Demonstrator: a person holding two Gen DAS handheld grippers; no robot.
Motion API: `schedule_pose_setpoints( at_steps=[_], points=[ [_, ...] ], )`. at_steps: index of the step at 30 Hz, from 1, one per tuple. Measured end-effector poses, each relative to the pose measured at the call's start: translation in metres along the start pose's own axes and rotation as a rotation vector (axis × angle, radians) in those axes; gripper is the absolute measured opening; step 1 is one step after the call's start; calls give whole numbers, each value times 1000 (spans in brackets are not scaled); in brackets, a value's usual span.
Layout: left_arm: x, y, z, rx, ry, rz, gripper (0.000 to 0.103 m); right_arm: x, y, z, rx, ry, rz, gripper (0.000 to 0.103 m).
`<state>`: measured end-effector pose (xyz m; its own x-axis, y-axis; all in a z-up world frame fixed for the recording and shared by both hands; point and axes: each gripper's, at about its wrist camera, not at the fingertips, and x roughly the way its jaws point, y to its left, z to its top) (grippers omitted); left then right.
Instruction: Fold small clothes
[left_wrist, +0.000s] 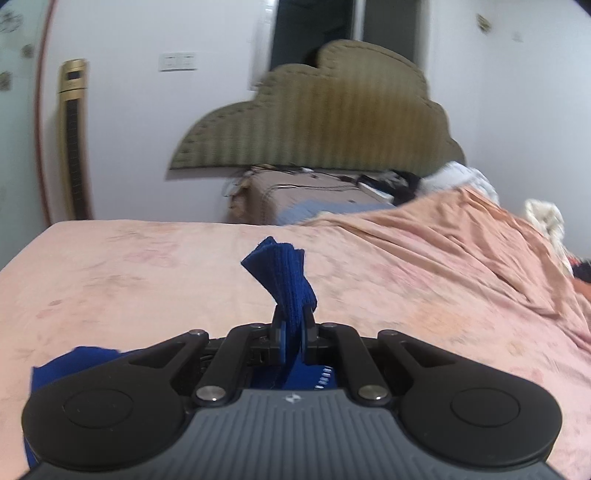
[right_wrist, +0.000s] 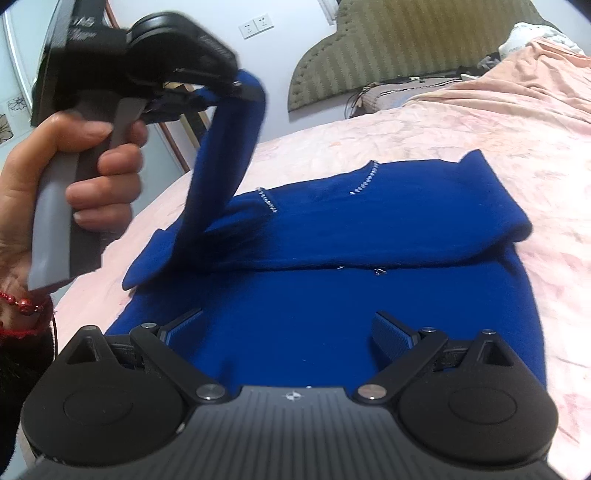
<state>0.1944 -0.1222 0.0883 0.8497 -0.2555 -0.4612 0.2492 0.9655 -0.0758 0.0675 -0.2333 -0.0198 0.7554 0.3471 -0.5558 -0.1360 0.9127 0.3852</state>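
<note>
Two claws work on one blue sweater (right_wrist: 332, 295) lying on the pink bed (right_wrist: 498, 122). At ten o'clock, the left claw (right_wrist: 236, 86) pinches its sleeve (right_wrist: 221, 155) up high. The right claw (right_wrist: 288, 328) hangs wide apart over the body, holding nothing. Next, I think, lay the sleeve across the chest.

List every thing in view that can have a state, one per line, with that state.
left gripper: shut on the sleeve, raised above the bed.
right gripper: open, empty, hovering over the sweater's lower part.
blue sweater: lying flat on the bed, one sleeve already folded across the chest.
sleeve: lifted off the bed, hanging from the left gripper.
pink bedsheet: spread out, wrinkled.
</note>
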Motion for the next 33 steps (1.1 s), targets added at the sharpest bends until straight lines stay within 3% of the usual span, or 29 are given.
schedule_pose_setpoints(
  at_steps=[11, 19, 22, 23, 25, 26, 27, 33],
  points=[
    [26, -62, -17, 110, 52, -102, 7, -13, -24, -7, 37, -6, -37, 98],
    [71, -81, -55, 168, 210, -136, 8, -25, -38, -12, 55, -14, -71, 98],
    [83, -81, -67, 185, 273, -168, 13, -28, -42, -13, 57, -17, -85, 98],
    [87, -80, -70, 184, 297, -185, 22, -29, -42, -14, 56, -16, -90, 98],
    [92, -76, -72, 155, 331, -223, 55, -30, -45, -14, 56, -15, -101, 98],
    [92, -74, -72, 139, 333, -238, 83, -31, -46, -14, 59, -15, -103, 98],
    [90, -73, -72, 126, 317, -254, 94, -32, -47, -14, 62, -15, -106, 98],
    [66, -52, -52, 67, 242, -308, 94, -37, -48, -13, 49, -17, -124, 98]
  ],
)
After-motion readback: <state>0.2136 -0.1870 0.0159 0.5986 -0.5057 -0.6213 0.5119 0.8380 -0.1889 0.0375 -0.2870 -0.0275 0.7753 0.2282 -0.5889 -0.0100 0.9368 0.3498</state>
